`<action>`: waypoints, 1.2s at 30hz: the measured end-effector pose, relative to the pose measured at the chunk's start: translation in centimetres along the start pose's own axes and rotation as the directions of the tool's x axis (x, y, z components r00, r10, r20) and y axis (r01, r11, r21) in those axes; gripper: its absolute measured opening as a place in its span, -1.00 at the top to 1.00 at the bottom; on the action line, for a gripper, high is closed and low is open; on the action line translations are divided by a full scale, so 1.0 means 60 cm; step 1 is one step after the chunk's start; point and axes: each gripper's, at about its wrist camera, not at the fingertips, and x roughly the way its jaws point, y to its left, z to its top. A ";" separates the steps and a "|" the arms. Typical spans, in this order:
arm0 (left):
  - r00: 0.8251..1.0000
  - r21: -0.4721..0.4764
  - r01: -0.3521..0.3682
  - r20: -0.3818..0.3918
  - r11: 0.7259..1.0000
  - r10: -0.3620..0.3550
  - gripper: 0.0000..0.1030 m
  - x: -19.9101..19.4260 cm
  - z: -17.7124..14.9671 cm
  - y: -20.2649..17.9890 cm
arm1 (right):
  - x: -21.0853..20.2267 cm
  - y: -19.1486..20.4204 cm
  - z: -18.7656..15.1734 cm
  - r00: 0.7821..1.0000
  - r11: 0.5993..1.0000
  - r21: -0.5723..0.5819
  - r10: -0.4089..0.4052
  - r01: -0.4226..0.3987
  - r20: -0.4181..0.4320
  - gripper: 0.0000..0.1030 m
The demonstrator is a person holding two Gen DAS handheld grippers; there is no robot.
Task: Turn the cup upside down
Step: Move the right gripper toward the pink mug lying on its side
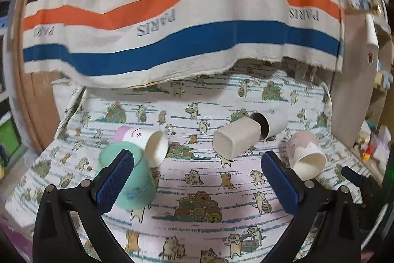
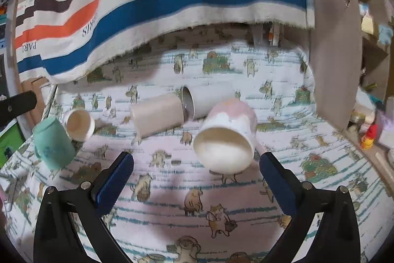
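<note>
Five cups lie on the cat-print cloth [image 1: 197, 189]; the pink-white cup [image 2: 226, 137] sits at twelve o'clock of the empty, spread right gripper [image 2: 195, 179], the left gripper [image 1: 197, 179] likewise agape, bare cloth between.

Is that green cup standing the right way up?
No, upside down. The green cup shows a closed base on top and widens downward onto the cloth; no opening shows.

Cat-print tablecloth [image 1: 197, 189] on the table, striped "PARIS" cloth [image 1: 172, 16] hung behind. Brown panel [image 2: 332, 53] right side; cluttered shelves [image 2: 369, 115] beyond, probably, blurry.
</note>
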 end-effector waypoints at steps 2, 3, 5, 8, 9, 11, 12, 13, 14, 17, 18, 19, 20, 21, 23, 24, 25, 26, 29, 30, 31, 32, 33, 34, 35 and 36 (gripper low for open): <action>0.999 0.024 -0.019 0.033 1.000 0.018 -1.00 0.012 0.004 -0.010 | 0.004 -0.030 0.004 0.998 0.997 0.058 0.057 -0.056 -0.014 -0.99; 0.999 0.021 -0.017 0.049 1.000 0.016 -0.99 0.018 0.006 -0.012 | 0.003 -0.042 0.009 0.999 0.995 0.087 0.043 -0.043 0.000 -0.99; 0.997 0.005 0.029 0.064 1.000 -0.030 -0.99 0.028 0.016 -0.013 | -0.004 -0.068 0.022 1.000 0.991 0.137 0.008 -0.011 0.024 -0.99; 0.995 0.027 0.038 0.095 0.999 -0.041 -0.99 0.032 0.034 -0.019 | -0.010 -0.091 0.044 0.999 0.986 0.163 -0.031 0.028 0.014 -0.99; 0.993 0.042 0.030 0.109 0.999 -0.035 -1.00 0.032 0.040 -0.021 | -0.012 -0.097 0.048 0.999 0.984 0.174 -0.050 0.047 0.010 -0.99; 0.990 0.067 0.032 0.133 0.997 -0.041 -1.00 0.030 0.053 -0.026 | -0.016 -0.107 0.056 0.996 0.979 0.186 -0.084 0.083 -0.001 -0.99; 0.989 0.076 0.038 0.142 0.996 -0.049 -1.00 0.029 0.059 -0.027 | -0.018 -0.107 0.057 0.995 0.979 0.177 -0.098 0.099 -0.015 -0.99; 0.986 0.088 0.047 0.153 0.995 -0.060 -1.00 0.027 0.065 -0.029 | -0.021 -0.107 0.057 0.993 0.981 0.155 -0.112 0.115 -0.026 -0.99; 0.984 0.099 0.054 0.163 0.994 -0.069 -1.00 0.027 0.069 -0.030 | -0.030 -0.104 0.054 0.993 0.984 0.128 -0.120 0.121 -0.019 -0.99; 0.979 0.112 0.059 0.189 0.992 -0.080 -1.00 0.033 0.076 -0.030 | -0.062 -0.087 0.053 0.987 0.988 -0.008 -0.156 0.157 0.027 -0.99; 0.978 0.104 0.072 0.190 0.992 -0.091 -1.00 0.037 0.076 -0.028 | -0.065 -0.083 0.057 0.986 0.985 -0.039 -0.165 0.167 0.037 -0.99; 0.977 0.090 0.091 0.185 0.992 -0.107 -1.00 0.045 0.077 -0.023 | -0.068 -0.076 0.065 0.983 0.980 -0.081 -0.179 0.182 0.050 -0.99; 0.977 0.077 0.110 0.174 0.991 -0.122 -1.00 0.053 0.079 -0.020 | -0.070 -0.071 0.077 0.980 0.974 -0.121 -0.187 0.193 0.063 -0.99; 0.977 0.068 0.129 0.164 0.989 -0.138 -1.00 0.062 0.082 -0.017 | -0.069 -0.069 0.093 0.980 0.970 -0.145 -0.185 0.193 0.070 -0.99; 0.975 0.053 0.146 0.159 0.988 -0.153 -1.00 0.080 0.091 -0.013 | -0.065 -0.076 0.123 0.984 0.976 -0.130 -0.168 0.175 0.061 -0.99; 0.975 0.048 0.154 0.154 0.987 -0.159 -0.99 0.089 0.096 -0.012 | -0.061 -0.083 0.137 0.987 0.982 -0.108 -0.153 0.157 0.049 -0.99; 0.974 0.044 0.168 0.143 0.985 -0.173 -1.00 0.098 0.103 -0.011 | -0.056 -0.093 0.156 0.991 0.989 -0.070 -0.129 0.131 0.032 -0.99; 0.975 0.040 0.176 0.132 0.984 -0.180 -1.00 0.106 0.108 -0.010 | -0.048 -0.105 0.174 0.994 0.994 -0.026 -0.104 0.105 0.019 -0.99; 0.976 0.040 0.179 0.117 0.983 -0.182 -1.00 0.124 0.119 -0.007 | -0.019 -0.129 0.221 0.996 0.994 0.072 -0.089 0.088 0.009 -0.99; 0.974 0.041 0.184 0.124 0.982 -0.187 -0.99 0.126 0.119 -0.004 | -0.011 -0.132 0.227 0.995 0.993 0.078 -0.094 0.093 0.009 -0.99; 0.975 0.042 0.179 0.130 0.983 -0.183 -1.00 0.127 0.117 -0.001 | 0.005 -0.132 0.236 0.994 0.991 0.077 -0.107 0.106 0.009 -0.99; 0.975 0.042 0.169 0.137 0.985 -0.173 -0.99 0.128 0.113 0.003 | 0.019 -0.130 0.239 0.994 0.992 0.066 -0.111 0.110 0.006 -0.99; 0.976 0.044 0.159 0.146 0.986 -0.164 -1.00 0.128 0.108 0.006 | 0.029 -0.129 0.239 0.994 0.992 0.056 -0.111 0.111 0.001 -0.99; 0.975 0.045 0.150 0.158 0.988 -0.155 -1.00 0.128 0.101 0.010 | 0.045 -0.127 0.237 0.994 0.993 0.044 -0.110 0.111 -0.009 -0.99; 0.974 0.044 0.147 0.168 0.988 -0.152 -1.00 0.129 0.095 0.013 | 0.064 -0.126 0.233 0.994 0.994 0.038 -0.105 0.106 -0.030 -0.99; 0.972 0.036 0.149 0.176 0.988 -0.153 -1.00 0.131 0.085 0.018 | 0.079 -0.127 0.226 0.994 0.994 0.039 -0.095 0.097 -0.050 -0.99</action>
